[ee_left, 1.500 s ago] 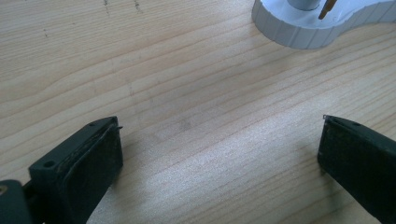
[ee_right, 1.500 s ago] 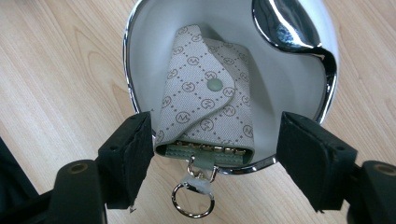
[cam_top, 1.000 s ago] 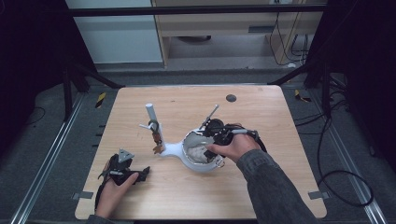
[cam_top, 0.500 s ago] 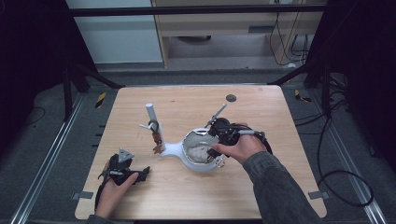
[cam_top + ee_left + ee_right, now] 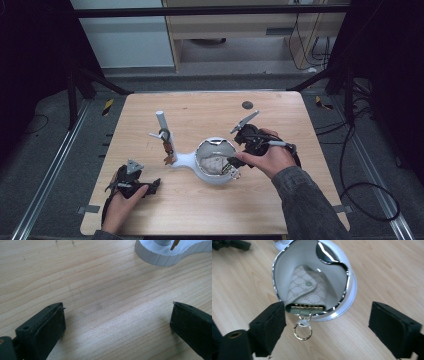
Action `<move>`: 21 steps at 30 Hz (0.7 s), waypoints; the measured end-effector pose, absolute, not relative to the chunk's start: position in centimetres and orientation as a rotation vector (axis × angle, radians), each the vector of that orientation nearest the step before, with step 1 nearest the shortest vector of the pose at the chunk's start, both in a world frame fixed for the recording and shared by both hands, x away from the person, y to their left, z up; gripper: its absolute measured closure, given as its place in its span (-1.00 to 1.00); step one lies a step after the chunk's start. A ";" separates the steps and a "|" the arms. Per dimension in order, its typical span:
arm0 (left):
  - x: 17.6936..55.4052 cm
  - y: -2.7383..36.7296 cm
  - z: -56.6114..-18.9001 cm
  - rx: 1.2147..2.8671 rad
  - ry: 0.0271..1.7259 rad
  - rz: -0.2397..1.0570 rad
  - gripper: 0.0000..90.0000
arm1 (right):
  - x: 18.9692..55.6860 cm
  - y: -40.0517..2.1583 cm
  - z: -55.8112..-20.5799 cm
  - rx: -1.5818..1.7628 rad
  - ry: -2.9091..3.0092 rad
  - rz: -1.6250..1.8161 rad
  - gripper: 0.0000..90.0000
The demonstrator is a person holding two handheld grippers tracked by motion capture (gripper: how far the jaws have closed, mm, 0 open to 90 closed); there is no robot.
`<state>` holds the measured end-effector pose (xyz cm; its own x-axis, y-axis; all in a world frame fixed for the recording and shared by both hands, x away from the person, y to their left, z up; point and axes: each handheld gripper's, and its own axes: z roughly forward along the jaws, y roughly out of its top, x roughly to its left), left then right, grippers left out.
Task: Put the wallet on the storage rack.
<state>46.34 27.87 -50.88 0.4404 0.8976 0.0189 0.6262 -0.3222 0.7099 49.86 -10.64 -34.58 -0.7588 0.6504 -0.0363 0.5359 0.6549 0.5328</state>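
Both my grippers stood spread: right gripper (image 5: 327, 327), jaws just opening, hovered by the key pouch (image 5: 308, 293) lying in the white bowl (image 5: 287, 265); left gripper (image 5: 117, 327) rested near-left, empty.

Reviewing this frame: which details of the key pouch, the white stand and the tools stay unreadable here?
- Key pouch: its far end is hidden by the white bowl wall, right gripper view.
- Ring: whether it rests on the table is unclear.
- White stand base: cut off by the top edge, left gripper view.
- Items hung on the post: too small, high view.
- Left tool: body partly covered by the hand.
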 end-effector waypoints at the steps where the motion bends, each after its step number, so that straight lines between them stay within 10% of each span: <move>1: 46.3 27.8 -50.9 2.059 1.274 0.553 -1.00 | 49.8 -10.9 -34.6 0.967 2.627 0.758 -0.78; 21: 46.5 27.9 -50.9 2.066 1.262 0.549 -1.00 | 47.4 -18.6 -35.2 0.966 2.378 0.924 -0.73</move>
<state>46.46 27.90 -50.88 0.4499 0.8929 0.0185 0.6219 -0.3281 0.7111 47.40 -18.62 -35.23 -0.6755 0.7274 -0.1208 0.4547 0.5400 0.7083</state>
